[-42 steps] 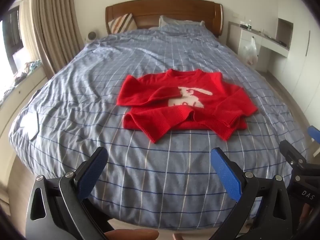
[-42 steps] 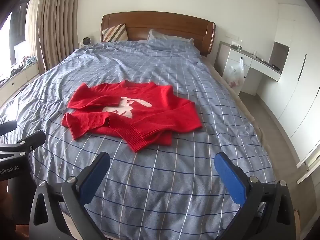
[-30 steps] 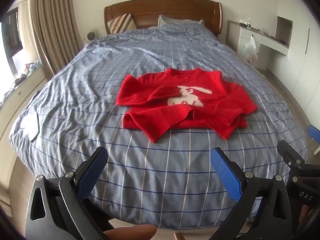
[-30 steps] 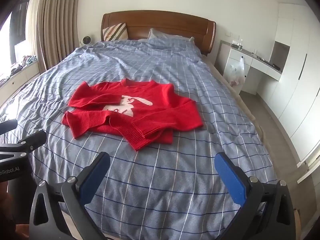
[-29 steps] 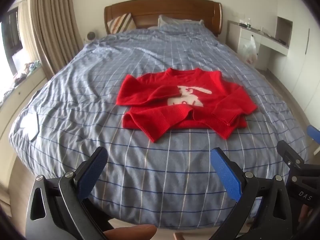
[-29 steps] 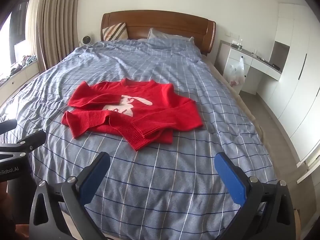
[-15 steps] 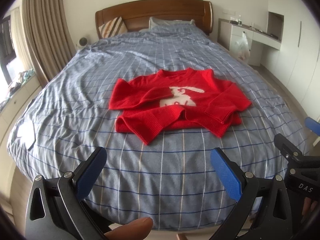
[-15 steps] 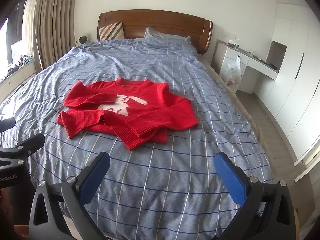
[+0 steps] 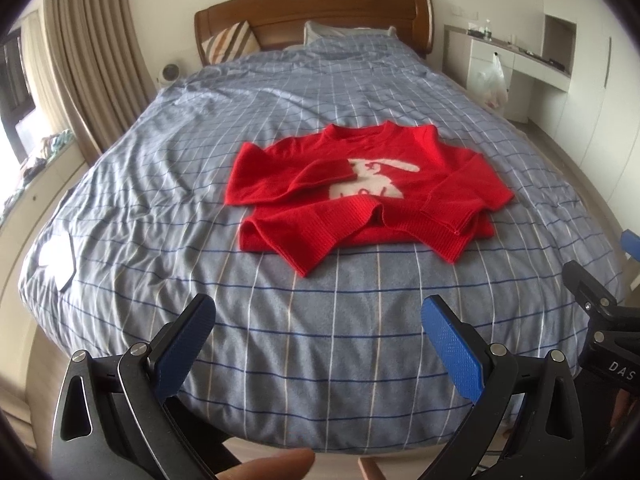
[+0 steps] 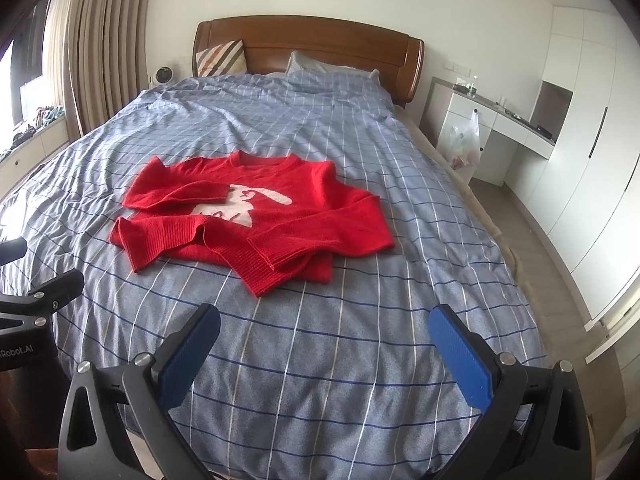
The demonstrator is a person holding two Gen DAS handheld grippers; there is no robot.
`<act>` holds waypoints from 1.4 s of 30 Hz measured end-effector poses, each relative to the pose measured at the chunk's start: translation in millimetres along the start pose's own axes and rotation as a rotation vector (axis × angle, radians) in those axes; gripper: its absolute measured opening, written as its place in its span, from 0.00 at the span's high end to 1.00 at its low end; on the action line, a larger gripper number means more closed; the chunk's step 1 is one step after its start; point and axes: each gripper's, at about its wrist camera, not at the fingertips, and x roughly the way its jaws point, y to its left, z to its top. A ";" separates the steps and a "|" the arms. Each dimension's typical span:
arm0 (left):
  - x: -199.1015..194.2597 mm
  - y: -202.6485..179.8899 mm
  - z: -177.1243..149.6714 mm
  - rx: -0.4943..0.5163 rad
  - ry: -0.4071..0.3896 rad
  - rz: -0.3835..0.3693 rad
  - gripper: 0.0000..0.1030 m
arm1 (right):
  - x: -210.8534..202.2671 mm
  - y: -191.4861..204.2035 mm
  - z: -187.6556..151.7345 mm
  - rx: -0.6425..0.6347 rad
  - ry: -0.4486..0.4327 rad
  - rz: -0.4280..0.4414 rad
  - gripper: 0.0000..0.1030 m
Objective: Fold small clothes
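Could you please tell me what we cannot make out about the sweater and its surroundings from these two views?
- Sweater back and lower front: hidden in both views by its own folded sleeves and hem.
- White motif: partly covered by the sleeve; its small markings are unreadable.
- Desk items: too small in both views.
- Bag contents: blurred.
- Bed foot edge: cut off behind both grippers' fingers.

1. A red sweater (image 9: pixel 360 188) with a white rabbit motif lies flat on the blue checked bedspread (image 9: pixel 192 184), both sleeves folded across its front.
2. The left gripper (image 9: pixel 318 330) hangs over the foot of the bedspread, near the sweater's hem, blue pads spread wide and empty.
3. Part of the right gripper (image 9: pixel 600 312) shows right of the sweater.
4. A wooden headboard (image 9: pixel 320 12) stands beyond the sweater.
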 end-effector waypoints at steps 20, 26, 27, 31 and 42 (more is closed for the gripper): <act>4.8 2.5 0.5 -0.021 0.015 -0.017 0.00 | 3.4 3.3 0.9 -0.009 0.004 0.002 0.00; 13.4 8.8 -0.4 -0.043 0.029 -0.028 0.00 | 6.2 0.7 0.5 -0.004 0.005 0.001 0.00; 15.5 10.5 -0.2 -0.042 0.027 -0.033 0.00 | 7.1 -0.4 0.0 -0.003 0.001 0.006 0.00; 43.9 38.5 -0.4 -0.096 0.052 -0.102 0.00 | 23.5 -19.5 -7.6 0.064 -0.032 0.104 0.00; 169.9 82.8 3.1 -0.300 0.186 -0.357 0.07 | 166.8 -32.5 -27.7 0.418 0.144 0.608 0.00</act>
